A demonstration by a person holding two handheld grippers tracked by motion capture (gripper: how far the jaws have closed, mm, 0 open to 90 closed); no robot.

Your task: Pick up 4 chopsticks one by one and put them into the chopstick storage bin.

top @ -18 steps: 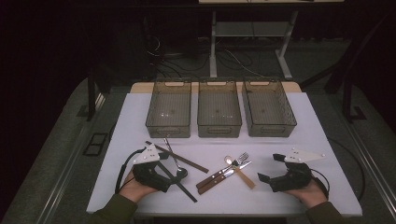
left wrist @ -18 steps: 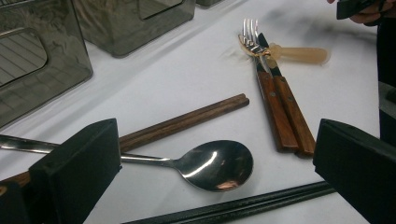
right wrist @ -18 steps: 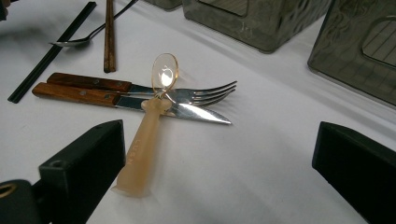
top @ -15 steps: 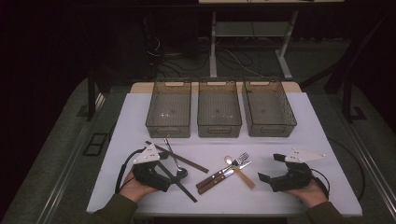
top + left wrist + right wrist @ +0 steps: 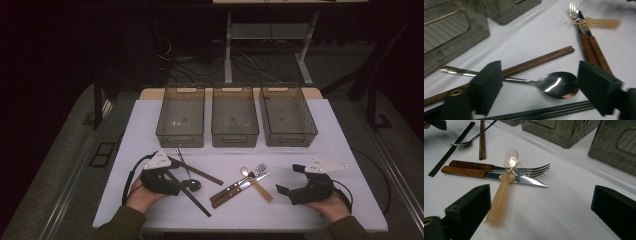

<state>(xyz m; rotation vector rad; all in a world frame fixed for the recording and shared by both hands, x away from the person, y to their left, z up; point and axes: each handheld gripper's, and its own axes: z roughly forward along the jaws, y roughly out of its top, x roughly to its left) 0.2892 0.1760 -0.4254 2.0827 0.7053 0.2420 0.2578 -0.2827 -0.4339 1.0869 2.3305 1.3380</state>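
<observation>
Cutlery lies spread on a white table [image 5: 320, 130] before three empty grey bins [image 5: 235, 117]. The left gripper [image 5: 182, 181] rests low over a steel spoon [image 5: 556, 85], its jaws apart with the spoon's bowl between them and nothing pinched. Brown chopsticks [image 5: 536, 61] cross under the spoon's handle, and black chopsticks [image 5: 554, 111] lie just beside the bowl. The right gripper [image 5: 290, 181] sits near the table's right edge, jaws wide apart and empty. Ahead of it a pale-handled spoon [image 5: 500, 197] lies across a wood-handled fork [image 5: 524, 171] and knife [image 5: 499, 176].
</observation>
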